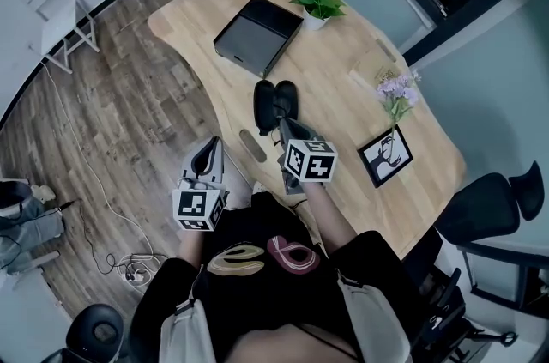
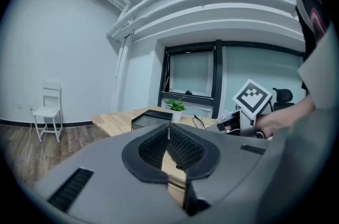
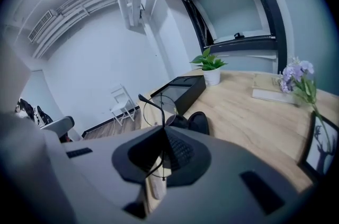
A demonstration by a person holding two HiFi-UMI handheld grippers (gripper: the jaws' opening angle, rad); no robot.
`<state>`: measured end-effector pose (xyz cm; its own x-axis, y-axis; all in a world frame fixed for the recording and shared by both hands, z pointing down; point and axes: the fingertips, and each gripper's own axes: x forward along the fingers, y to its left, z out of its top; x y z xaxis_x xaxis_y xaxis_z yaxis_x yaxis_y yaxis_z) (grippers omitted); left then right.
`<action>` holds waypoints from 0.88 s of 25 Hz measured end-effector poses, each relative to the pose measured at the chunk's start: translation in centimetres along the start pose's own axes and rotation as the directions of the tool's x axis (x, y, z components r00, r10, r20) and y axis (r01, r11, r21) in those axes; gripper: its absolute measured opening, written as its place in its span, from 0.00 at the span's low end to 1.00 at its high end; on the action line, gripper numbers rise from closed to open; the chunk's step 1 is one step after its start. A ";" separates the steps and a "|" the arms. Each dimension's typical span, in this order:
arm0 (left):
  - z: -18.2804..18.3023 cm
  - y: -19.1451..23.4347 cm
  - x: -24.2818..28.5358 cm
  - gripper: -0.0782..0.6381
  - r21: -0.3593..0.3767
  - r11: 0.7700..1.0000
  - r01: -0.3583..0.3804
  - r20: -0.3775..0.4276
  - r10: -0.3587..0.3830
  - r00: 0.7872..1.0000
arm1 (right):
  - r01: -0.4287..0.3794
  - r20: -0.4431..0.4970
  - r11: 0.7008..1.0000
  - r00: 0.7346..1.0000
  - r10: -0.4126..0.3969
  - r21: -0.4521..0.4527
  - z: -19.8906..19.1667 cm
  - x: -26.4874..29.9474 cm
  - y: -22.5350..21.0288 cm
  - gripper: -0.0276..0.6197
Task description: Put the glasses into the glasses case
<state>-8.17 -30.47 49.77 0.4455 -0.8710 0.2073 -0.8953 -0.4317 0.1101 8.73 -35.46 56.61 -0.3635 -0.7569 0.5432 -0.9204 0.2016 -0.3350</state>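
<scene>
While near case [image 3: 192, 121], glasses [image 3: 159, 107] in gripper [image 3: 162, 132].

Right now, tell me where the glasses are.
In the right gripper view, the glasses are pinched in the fingers of the right gripper, just short of the black glasses case on the table.

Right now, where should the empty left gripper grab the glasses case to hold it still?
The glasses case lies open, both halves up, and the right gripper holds the glasses by its near edge. So probably pinch the left half's outer rim, coming from the left.
</scene>
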 end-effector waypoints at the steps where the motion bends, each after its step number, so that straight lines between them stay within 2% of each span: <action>1: 0.0 0.1 -0.1 0.15 -0.002 1.000 -0.005 0.000 0.005 1.000 | -0.002 -0.006 1.000 1.000 0.002 0.002 0.2 0.4 -0.1 0.07; 8: -0.1 1.4 -0.8 0.15 -0.004 0.999 -0.050 -0.003 0.050 0.999 | 0.012 -0.063 0.999 0.998 -0.010 0.043 1.0 2.8 -1.0 0.07; 15: -0.5 3.2 -1.4 0.15 -0.012 0.994 -0.105 -0.018 0.105 0.994 | 0.020 -0.153 0.997 0.988 -0.008 0.076 -0.2 5.5 -1.6 0.07; 22: -0.6 3.6 -1.5 0.15 -0.013 0.992 -0.127 -0.022 0.126 0.992 | 0.027 -0.186 0.991 0.983 -0.002 0.128 -0.5 7.4 -2.3 0.07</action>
<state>-12.11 -30.55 50.44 0.3288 -0.9131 0.2411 -0.9443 -0.3147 0.0959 8.10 -41.23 61.86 -0.3817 -0.6287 0.6776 -0.9038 0.1004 -0.4160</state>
